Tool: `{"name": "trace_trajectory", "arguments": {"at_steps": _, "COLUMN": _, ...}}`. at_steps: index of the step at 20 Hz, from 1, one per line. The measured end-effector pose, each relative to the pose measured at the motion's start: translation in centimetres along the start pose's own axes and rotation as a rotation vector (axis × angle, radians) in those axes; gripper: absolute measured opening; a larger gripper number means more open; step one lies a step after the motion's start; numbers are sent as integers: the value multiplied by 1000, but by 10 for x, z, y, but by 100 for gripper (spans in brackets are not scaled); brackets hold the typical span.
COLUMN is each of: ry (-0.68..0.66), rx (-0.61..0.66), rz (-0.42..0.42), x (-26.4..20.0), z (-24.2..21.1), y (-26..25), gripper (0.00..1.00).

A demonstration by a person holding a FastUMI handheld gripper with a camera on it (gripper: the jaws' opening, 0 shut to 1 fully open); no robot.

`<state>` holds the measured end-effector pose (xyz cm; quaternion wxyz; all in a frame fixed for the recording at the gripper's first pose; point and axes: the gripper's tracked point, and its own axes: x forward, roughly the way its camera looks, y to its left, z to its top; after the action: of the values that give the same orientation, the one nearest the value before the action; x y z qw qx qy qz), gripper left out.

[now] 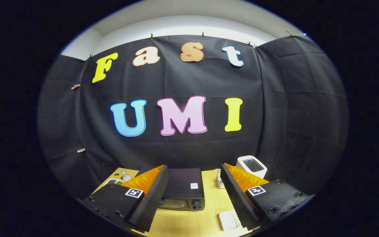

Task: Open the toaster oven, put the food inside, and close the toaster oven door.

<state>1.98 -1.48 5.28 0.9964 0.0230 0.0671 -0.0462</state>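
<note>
2 jaws gape above closed toaster oven (183, 189).

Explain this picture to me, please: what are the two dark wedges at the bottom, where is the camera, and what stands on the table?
The camera rides on a hand-held gripper and looks forward along its two fingers; those are the wedges. They stand apart, open, and hold nothing. Beyond them, on the wooden table, sits a black toaster oven with its door closed. A white pop-up toaster stands further back beside the right finger, and a small white flat thing lies near that finger. Small items beyond the left finger are too unclear to name.
</note>
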Motion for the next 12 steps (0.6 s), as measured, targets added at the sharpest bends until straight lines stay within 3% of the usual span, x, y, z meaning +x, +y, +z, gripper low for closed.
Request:
{"name": "trace_trajectory", "arguments": {"at_steps": 3, "ry": -61, "rx": 2, "rz": -9, "x": -18, "z": 20, "y": -7, "gripper": 98}}
{"name": "trace_trajectory", "arguments": {"at_steps": 12, "ry": -135, "rx": -57, "rz": -26, "x": -43, "z": 25, "y": -11, "gripper": 98}}
